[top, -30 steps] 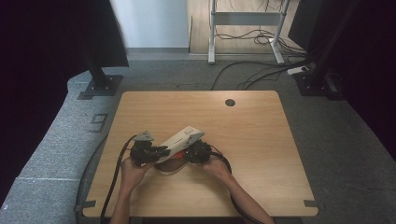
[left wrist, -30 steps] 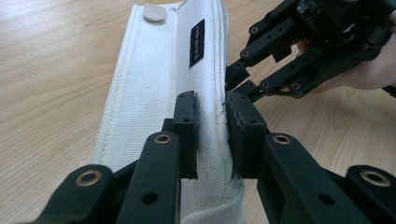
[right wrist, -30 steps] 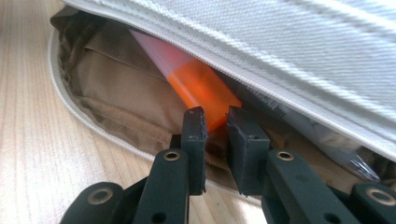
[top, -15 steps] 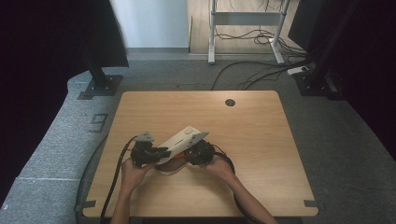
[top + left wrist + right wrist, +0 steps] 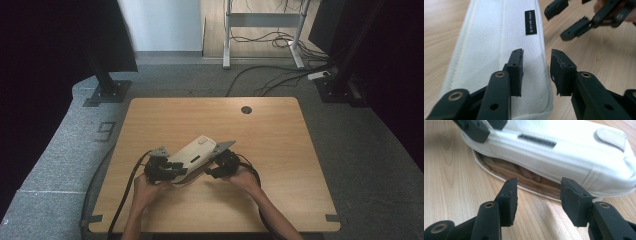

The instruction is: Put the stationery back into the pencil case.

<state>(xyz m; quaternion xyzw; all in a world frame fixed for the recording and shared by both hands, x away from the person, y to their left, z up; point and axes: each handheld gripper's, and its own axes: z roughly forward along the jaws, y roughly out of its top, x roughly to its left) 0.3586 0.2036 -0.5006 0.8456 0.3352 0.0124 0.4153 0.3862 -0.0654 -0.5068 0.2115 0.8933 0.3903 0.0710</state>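
Observation:
A white fabric case [image 5: 195,152] with a black label [image 5: 530,22] lies slanted on the wooden table [image 5: 280,150]. Its long side gapes and shows a brown lining [image 5: 524,173]. My left gripper [image 5: 172,172] is at the case's near end. Its jaws have just been opening and stand apart [image 5: 536,72] over the case's edge, pads clear of the fabric. My right gripper [image 5: 212,172] sits just right of the case. Its jaws have also been opening and stand open [image 5: 537,197] before the gaping side, nothing between them. The right gripper [image 5: 555,25] appears beyond the case.
A round cable hole [image 5: 246,109] sits near the table's far edge. Black cables [image 5: 125,195] trail from the grippers over the near edge. A dark stand base [image 5: 107,92] and a desk frame with wires [image 5: 260,45] are on the carpet beyond the table.
The right hand has shifted slightly to the right, away from the case. The left hand and the case have stayed where they were.

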